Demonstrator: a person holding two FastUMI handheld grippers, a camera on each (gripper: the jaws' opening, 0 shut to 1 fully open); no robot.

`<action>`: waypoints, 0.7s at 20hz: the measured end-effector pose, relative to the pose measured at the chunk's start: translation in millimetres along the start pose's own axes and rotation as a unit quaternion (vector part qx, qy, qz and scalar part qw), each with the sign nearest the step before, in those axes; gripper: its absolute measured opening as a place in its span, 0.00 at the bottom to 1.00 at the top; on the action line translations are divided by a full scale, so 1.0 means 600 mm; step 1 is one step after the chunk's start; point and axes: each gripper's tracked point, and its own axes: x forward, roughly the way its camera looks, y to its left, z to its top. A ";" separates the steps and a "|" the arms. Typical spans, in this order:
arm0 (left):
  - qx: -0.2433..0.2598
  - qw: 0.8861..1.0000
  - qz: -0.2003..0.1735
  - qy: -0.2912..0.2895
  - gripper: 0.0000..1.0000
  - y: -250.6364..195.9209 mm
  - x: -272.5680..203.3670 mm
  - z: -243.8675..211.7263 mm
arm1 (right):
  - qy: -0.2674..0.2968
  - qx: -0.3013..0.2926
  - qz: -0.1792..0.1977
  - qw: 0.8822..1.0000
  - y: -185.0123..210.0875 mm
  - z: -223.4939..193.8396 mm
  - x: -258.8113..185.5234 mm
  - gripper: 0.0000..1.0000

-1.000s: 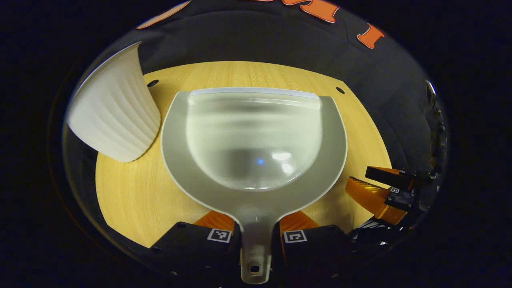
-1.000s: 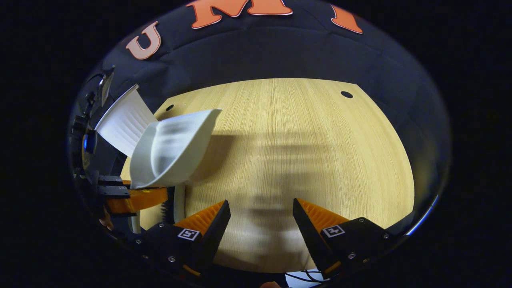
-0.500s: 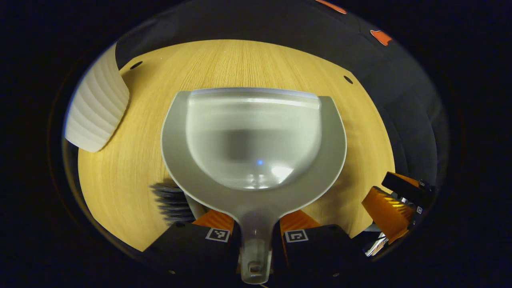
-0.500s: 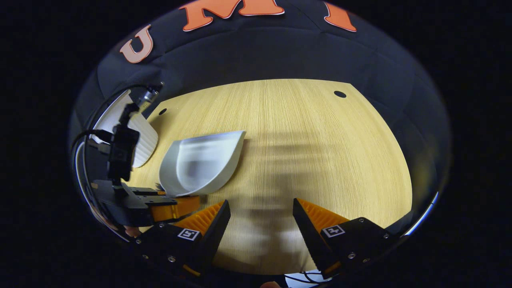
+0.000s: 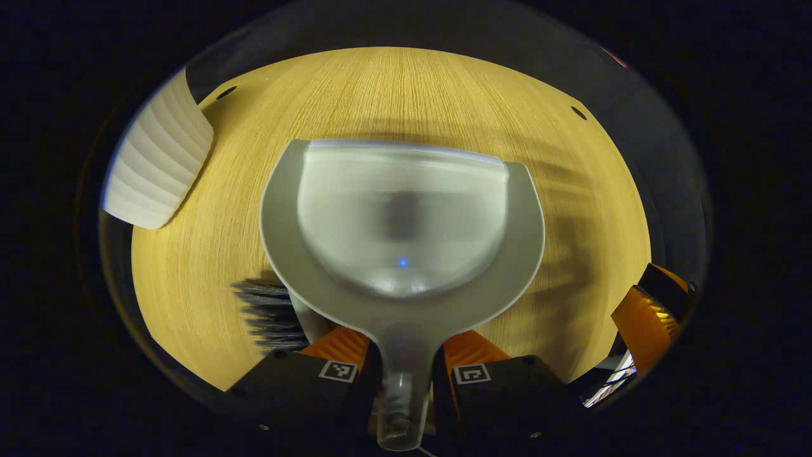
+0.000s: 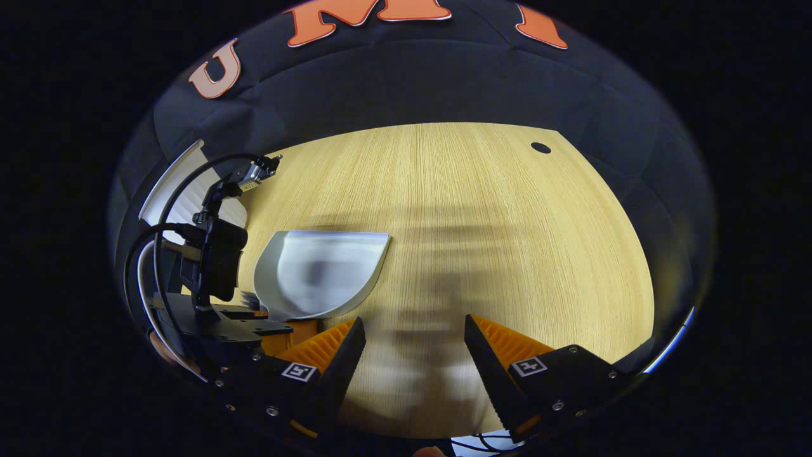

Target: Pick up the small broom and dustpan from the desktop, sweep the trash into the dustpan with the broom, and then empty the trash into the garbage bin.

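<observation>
My left gripper (image 5: pixel 403 348) is shut on the handle of the pale grey dustpan (image 5: pixel 403 222), whose bowl looks bare inside. From the right gripper view the dustpan (image 6: pixel 317 273) lies level, low over the wooden table (image 6: pixel 495 241); whether it touches I cannot tell. Dark broom bristles (image 5: pixel 269 314) poke out under the pan's left side on the table. My right gripper (image 6: pixel 412 343) stands open over bare wood with nothing between its fingers, to the right of the pan. The right gripper (image 5: pixel 653 311) also appears at the far right of the left gripper view.
A white ribbed garbage bin (image 5: pixel 158 165) stands at the table's back left corner, left of the pan; the bin (image 6: pixel 171 190) is partly behind the left gripper's cable. The table (image 5: pixel 412 95) has small dark holes near its back corners.
The left gripper has brought the dustpan down from a tilt beside the bin to level, low over the table, away from the bin. The broom bristles came into sight. The right gripper stayed open.
</observation>
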 end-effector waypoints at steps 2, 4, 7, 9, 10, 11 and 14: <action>0.005 1.000 0.001 -0.006 0.47 -0.001 -0.015 0.002 | 0.000 0.000 0.001 1.000 -0.002 0.002 0.004 0.95; 0.011 1.000 -0.005 -0.013 0.57 -0.019 -0.047 -0.017 | -0.001 0.001 0.002 1.000 -0.002 0.006 0.013 0.95; 0.023 0.999 -0.006 -0.034 0.67 -0.038 -0.077 -0.021 | -0.008 0.001 0.006 1.000 -0.004 0.013 0.025 0.95; 0.024 0.998 -0.006 -0.051 0.71 -0.043 -0.087 -0.028 | -0.023 0.002 0.007 1.000 -0.005 0.020 0.007 0.95; 0.021 0.998 -0.004 -0.064 0.72 -0.038 -0.093 -0.027 | -0.032 0.004 0.007 0.999 -0.007 0.026 -0.002 0.95; 0.015 0.997 -0.002 -0.076 0.72 -0.030 -0.091 -0.025 | -0.044 0.006 0.008 0.999 -0.003 0.034 -0.005 0.95; -0.001 0.990 -0.001 -0.138 0.80 -0.023 -0.108 -0.006 | -0.077 0.005 0.006 0.997 -0.007 0.052 -0.020 0.95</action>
